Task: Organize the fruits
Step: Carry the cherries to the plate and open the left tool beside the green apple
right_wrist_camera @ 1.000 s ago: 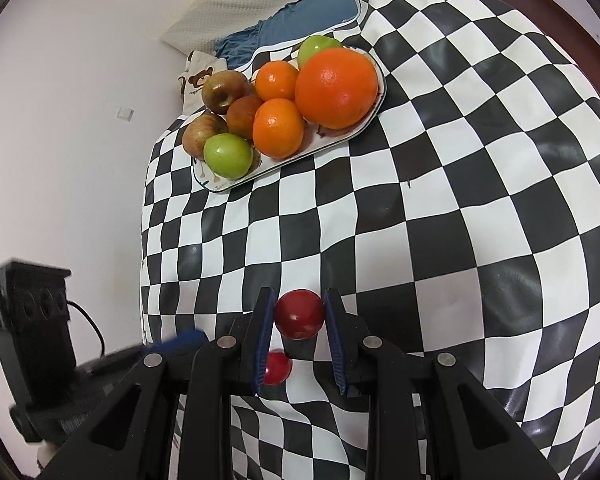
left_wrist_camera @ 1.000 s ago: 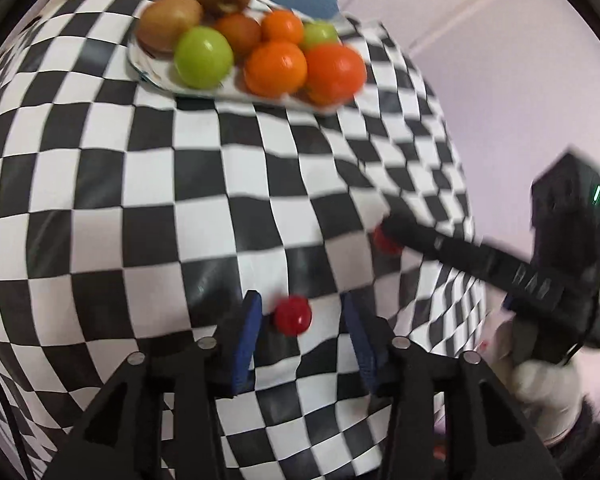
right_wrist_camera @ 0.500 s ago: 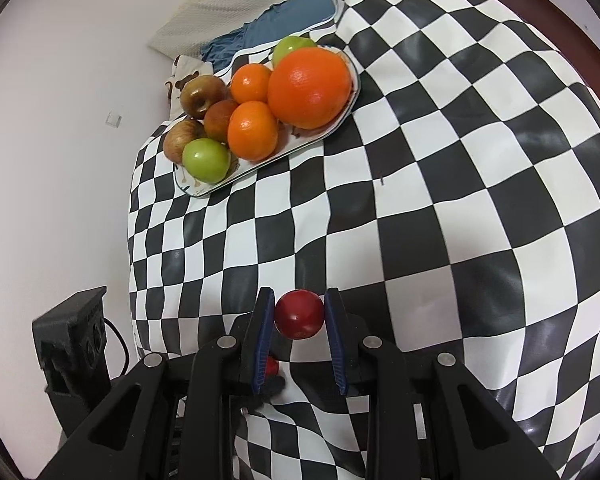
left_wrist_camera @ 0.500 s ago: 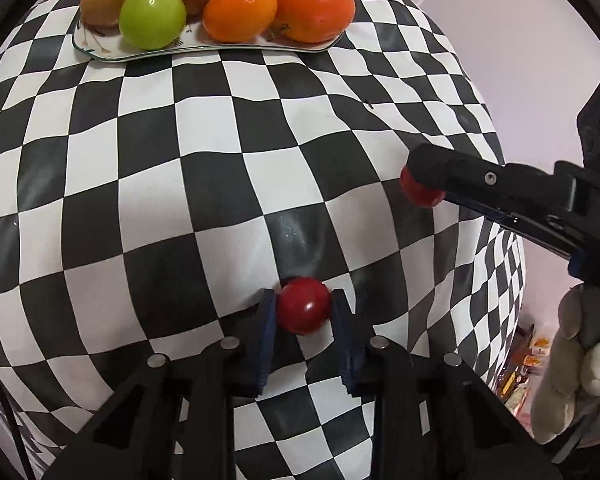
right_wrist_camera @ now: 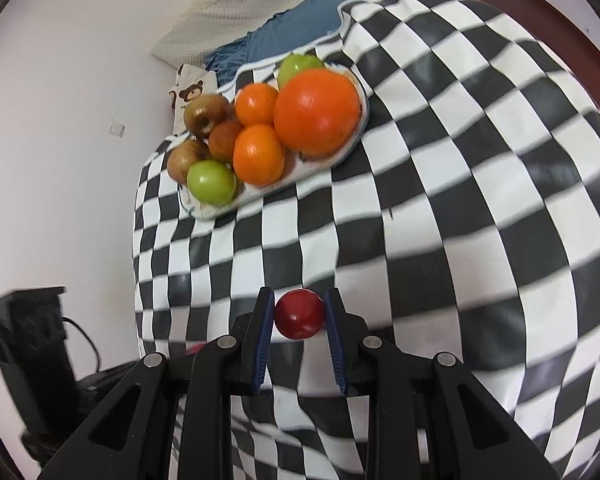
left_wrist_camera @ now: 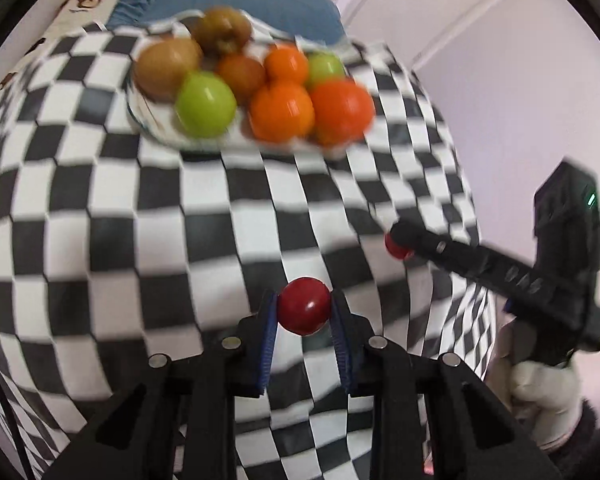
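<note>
**Both tongs grip a small red fruit above the checked cloth**

The left gripper (left_wrist_camera: pixel 305 312) is clamped on a red fruit (left_wrist_camera: pixel 305 311), which sits squarely between the blue pads (left_wrist_camera: pixel 269 332) near their tips. The fruit looks clear of the checked cloth (left_wrist_camera: pixel 100 240) beneath it, though the blur makes this hard to judge.

The right gripper (right_wrist_camera: pixel 299 314) is likewise clenched on its own red fruit (right_wrist_camera: pixel 299 314), pinched between its blue pads (right_wrist_camera: pixel 262 340) at the tips. In the left wrist view, the right gripper (left_wrist_camera: pixel 398 245) reaches in from the right side, ahead of and to the right of the left tongs, with its red fruit showing at the finger ends. A gloved hand (left_wrist_camera: pixel 540 396) holds its handle at the lower right.

Well ahead of both tongs, at the far end of the cloth, lies a plate (right_wrist_camera: pixel 332 160) heaped with fruit: a large orange (right_wrist_camera: pixel 318 110), two smaller oranges, two green apples (right_wrist_camera: pixel 211 182) and three brownish apples. From the left tongs the plate (left_wrist_camera: pixel 148 128) is ahead and slightly left; from the right tongs it is ahead and to the left.

Beyond the plate lie a blue sheet (right_wrist_camera: pixel 296 28) and a bear-print pillow (right_wrist_camera: pixel 190 90). To the lower left of the right tongs, off the cloth's edge, part of the left gripper's black body (right_wrist_camera: pixel 28 344) is visible.
</note>
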Demonstrator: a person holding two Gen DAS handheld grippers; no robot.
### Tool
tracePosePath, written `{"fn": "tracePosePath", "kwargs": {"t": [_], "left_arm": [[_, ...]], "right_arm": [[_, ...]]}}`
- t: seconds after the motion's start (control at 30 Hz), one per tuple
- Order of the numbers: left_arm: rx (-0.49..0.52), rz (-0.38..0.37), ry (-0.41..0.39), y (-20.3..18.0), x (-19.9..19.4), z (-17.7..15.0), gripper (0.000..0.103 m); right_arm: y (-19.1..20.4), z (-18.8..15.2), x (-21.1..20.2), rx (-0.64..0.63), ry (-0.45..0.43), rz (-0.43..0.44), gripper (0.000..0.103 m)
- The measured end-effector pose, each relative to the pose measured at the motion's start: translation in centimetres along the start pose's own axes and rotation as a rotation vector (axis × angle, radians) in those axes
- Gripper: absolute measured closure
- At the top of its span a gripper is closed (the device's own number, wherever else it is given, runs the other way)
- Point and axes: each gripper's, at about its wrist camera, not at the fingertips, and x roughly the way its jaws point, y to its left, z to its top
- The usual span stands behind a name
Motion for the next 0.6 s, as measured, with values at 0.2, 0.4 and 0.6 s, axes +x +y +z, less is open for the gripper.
{"fn": "tracePosePath", "kwargs": {"t": [0.2, 0.4, 0.6], "left_arm": [[-0.077, 0.043, -0.076, 4.2, -1.1, 5.7, 0.080], [-0.125, 0.091, -0.083, 7.5, 0.2, 9.8, 0.080], [-0.137, 0.122, -0.064, 9.3, 2.0, 11.7, 0.080]], "right_arm": [[1.7, 4.3, 2.5, -0.046, -0.027, -0.024, 0.075], [3.5, 7.2, 5.5, -0.107, -0.018, -0.065, 0.075], [4.7, 7.9, 7.5, -0.156, -0.009, -0.099, 0.075]]}}
